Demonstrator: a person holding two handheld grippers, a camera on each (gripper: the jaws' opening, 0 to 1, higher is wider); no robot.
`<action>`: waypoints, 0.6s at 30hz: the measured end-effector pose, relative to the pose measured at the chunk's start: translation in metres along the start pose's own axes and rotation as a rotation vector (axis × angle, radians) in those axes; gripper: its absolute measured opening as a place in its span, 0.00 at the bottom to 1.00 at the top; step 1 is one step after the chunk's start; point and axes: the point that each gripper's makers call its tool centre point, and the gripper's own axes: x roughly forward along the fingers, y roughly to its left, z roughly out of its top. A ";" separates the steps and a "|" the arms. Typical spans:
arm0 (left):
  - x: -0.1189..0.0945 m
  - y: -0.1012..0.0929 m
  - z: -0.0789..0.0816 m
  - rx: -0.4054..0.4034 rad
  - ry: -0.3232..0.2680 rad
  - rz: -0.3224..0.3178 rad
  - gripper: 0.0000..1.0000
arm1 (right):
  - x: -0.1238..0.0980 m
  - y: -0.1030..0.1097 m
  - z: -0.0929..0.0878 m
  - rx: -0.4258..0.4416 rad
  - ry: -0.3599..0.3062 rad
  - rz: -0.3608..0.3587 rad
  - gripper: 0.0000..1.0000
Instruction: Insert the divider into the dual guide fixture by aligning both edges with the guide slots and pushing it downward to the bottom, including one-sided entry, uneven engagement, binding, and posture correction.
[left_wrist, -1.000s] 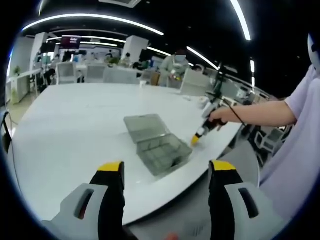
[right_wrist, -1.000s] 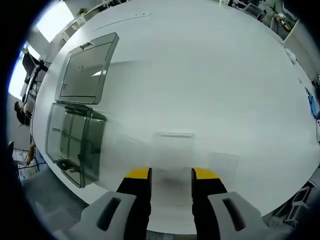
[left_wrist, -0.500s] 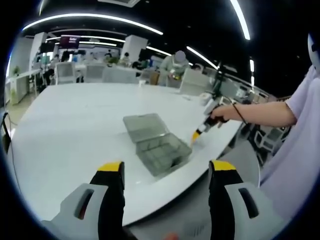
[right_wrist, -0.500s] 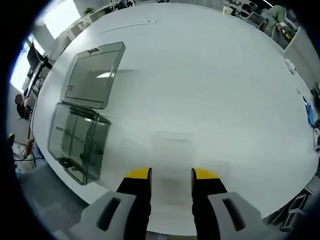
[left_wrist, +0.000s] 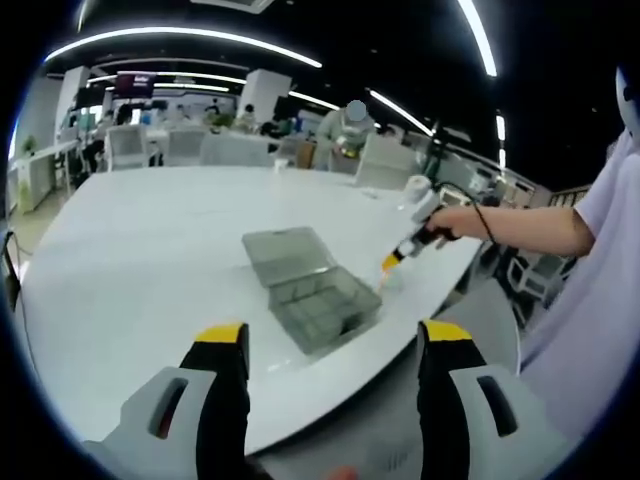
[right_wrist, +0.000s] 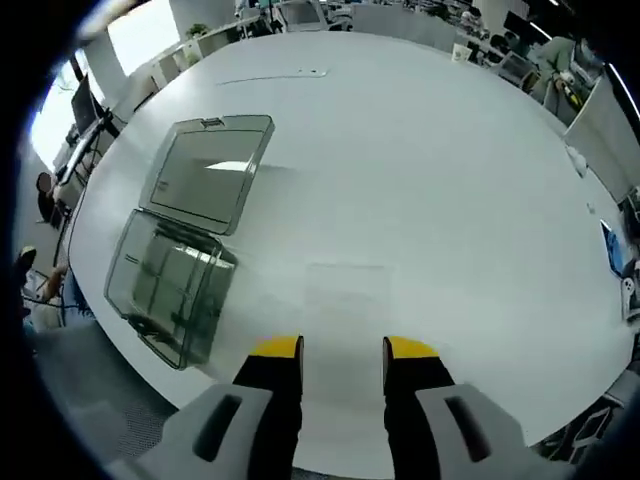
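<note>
Smoky translucent plastic forms the rectangular compartment box (right_wrist: 172, 295), which is seen on the smooth white round table (right_wrist: 420, 190) with its flat hinged lid (right_wrist: 208, 176) laid open behind it. A faint clear rectangular divider (right_wrist: 345, 283) is seen flat on the table just ahead of the right gripper (right_wrist: 342, 347), whose yellow-tipped jaws are parted and empty. The left gripper (left_wrist: 334, 334) is held wide apart before the box (left_wrist: 318, 305)

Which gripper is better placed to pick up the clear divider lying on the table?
Right. The right gripper hangs open just short of the divider; the left gripper sits back off the table edge.
</note>
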 end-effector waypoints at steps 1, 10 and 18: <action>0.000 0.000 0.000 0.001 0.000 -0.001 0.66 | -0.002 0.001 0.002 -0.005 -0.015 0.002 0.27; 0.001 -0.003 0.004 0.019 0.003 -0.010 0.66 | -0.019 0.009 0.006 -0.017 -0.086 0.008 0.27; 0.003 -0.006 0.005 0.028 0.002 -0.018 0.66 | -0.039 0.019 0.011 -0.033 -0.167 0.015 0.27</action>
